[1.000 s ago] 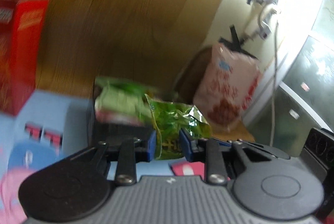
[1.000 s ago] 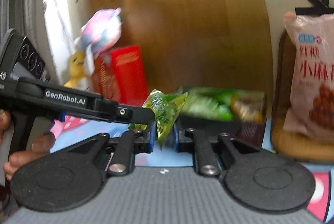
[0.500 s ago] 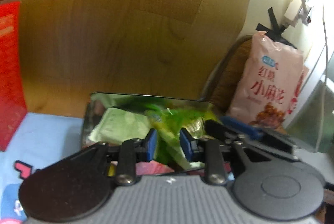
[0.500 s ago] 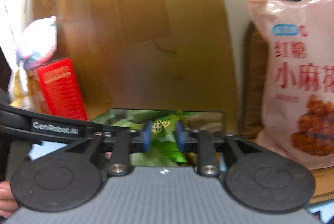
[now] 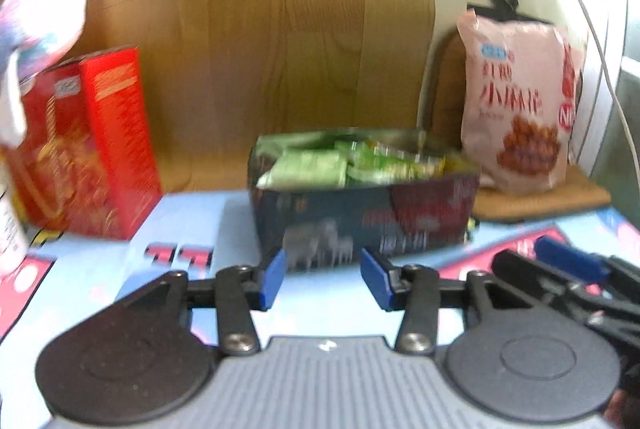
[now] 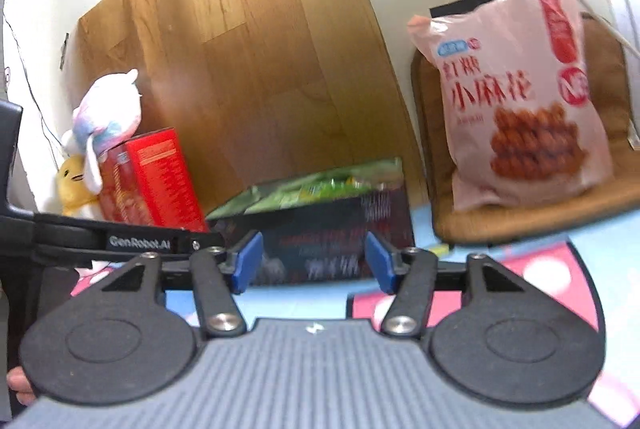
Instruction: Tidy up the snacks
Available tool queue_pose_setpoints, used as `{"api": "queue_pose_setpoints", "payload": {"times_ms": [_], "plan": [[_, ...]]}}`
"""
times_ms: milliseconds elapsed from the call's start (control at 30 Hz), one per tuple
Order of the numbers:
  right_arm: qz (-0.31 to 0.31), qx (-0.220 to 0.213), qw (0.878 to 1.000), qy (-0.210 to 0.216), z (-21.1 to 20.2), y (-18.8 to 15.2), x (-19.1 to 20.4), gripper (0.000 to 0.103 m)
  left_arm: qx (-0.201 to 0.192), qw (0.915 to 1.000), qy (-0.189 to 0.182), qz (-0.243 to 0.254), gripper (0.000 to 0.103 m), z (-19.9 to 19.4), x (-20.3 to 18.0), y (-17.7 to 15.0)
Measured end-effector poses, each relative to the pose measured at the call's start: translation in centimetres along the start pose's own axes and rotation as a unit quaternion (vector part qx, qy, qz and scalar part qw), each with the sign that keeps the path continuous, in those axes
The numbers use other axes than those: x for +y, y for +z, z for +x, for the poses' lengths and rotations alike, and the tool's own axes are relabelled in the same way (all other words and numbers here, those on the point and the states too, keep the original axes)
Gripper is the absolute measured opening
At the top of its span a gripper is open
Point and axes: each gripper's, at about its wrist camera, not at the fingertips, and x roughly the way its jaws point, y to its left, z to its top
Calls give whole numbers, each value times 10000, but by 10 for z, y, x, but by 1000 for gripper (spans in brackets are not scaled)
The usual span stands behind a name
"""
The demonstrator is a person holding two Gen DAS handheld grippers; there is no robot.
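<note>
A dark box (image 5: 360, 217) with pale animal figures holds green packets (image 5: 320, 167). Beside it stand a red carton (image 5: 104, 145) and a pink bag (image 5: 520, 101) printed with red lettering.

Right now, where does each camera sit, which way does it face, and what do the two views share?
Left wrist: sits on the left gripper, looks forward and down at the dark tin of green packets; jaws opening, nothing between them; the right gripper shows at lower right.
Right wrist: sits on the right gripper, faces the same tin; jaws opening, empty; the left gripper's arm crosses at left, a fingertip below.
Shared: tin, red box, pink snack bag, plush toy.
</note>
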Motion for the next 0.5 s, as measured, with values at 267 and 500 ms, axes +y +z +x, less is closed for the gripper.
{"api": "queue_pose_setpoints", "payload": {"times_ms": [267,500], "plan": [[345,-98,9993,-84,-38,-27,4,74,201,9992,337,22,51,-25,-2,-48],[818,102,9966,-78,-33,-32,-14,74,181,9974,688,79,58,-24,-4,-69]]}}
